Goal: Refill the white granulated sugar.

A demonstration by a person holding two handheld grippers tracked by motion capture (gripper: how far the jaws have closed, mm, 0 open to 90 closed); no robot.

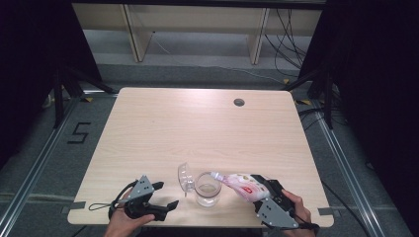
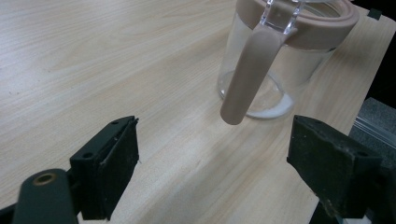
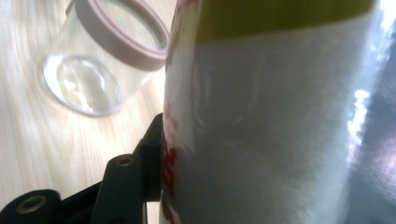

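We hold the bag clamped in our right gripper, its long axis tilted, mouth over the jar; our left gripper stands wide beside it.

Jar: clear glass, pink rim, lid flipped open, upright near table's front edge, white powder at bottom. Pouch: white, red print, tilted, mouth over jar's rim.
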